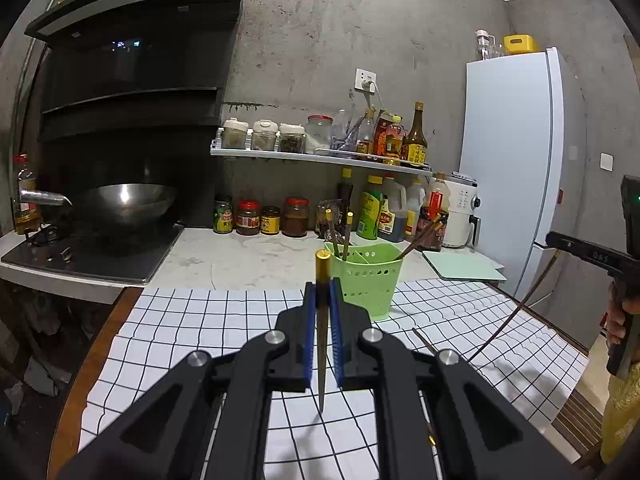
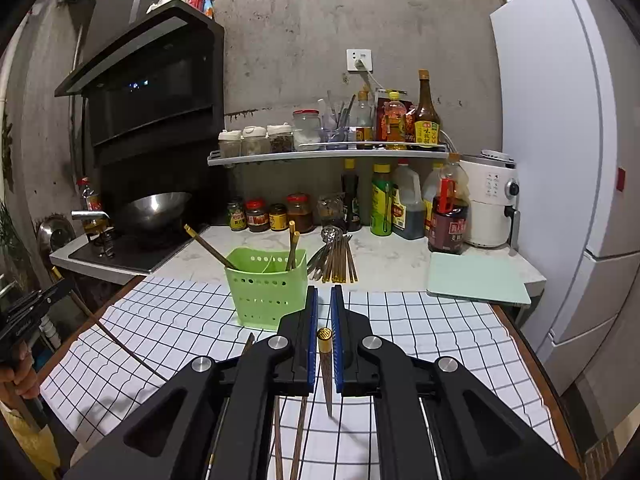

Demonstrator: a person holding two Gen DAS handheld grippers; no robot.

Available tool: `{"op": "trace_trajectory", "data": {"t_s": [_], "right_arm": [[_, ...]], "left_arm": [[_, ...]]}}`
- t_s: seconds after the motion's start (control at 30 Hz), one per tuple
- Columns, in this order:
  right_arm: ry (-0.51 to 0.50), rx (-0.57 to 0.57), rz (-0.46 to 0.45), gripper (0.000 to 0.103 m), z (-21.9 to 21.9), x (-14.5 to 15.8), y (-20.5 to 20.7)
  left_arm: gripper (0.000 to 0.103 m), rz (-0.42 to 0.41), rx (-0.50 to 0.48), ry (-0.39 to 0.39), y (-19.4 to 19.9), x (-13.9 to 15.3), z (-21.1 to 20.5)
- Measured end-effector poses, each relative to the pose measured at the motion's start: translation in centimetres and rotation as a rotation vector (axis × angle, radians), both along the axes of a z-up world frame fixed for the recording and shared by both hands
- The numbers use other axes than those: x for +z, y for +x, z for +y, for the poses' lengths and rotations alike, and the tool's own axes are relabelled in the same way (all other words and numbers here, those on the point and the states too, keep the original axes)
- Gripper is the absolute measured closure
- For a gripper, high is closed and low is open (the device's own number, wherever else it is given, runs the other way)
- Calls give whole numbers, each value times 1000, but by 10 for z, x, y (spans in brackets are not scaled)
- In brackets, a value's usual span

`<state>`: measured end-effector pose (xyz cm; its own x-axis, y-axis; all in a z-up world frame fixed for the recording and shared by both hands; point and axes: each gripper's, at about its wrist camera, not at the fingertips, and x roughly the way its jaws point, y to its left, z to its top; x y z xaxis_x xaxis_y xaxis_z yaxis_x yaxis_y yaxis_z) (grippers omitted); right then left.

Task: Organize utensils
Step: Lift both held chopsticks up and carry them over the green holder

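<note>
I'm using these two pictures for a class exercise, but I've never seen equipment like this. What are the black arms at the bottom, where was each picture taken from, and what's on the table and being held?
There is no robot here. A person holds a two-finger gripper in each hand, and a fisheye camera on each looks forward along its fingers. One picture comes from the left gripper, the other from the right gripper.

Each gripper is shut on a chopstick: the left chopstick has its gold-capped end pointing away, while the right chopstick sits further back between the blue pads.

On the checked tablecloth stands a green utensil basket with chopsticks already in it. More loose chopsticks lie on the cloth, and a pile of utensils lies on the counter behind.
</note>
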<state>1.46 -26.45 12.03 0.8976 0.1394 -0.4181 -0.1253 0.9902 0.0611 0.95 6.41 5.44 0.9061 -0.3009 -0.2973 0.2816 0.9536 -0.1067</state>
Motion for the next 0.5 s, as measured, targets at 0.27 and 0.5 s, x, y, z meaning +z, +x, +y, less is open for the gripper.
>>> {"op": "trace_trajectory", "data": {"t_s": [0.27, 0.5], "right_arm": [[1, 13, 44, 96, 3, 6, 25], [0, -2, 137, 96, 1, -21, 47]], "left_arm": [[96, -2, 22, 13, 15, -2, -3], [96, 23, 45, 67, 24, -9, -12]]}}
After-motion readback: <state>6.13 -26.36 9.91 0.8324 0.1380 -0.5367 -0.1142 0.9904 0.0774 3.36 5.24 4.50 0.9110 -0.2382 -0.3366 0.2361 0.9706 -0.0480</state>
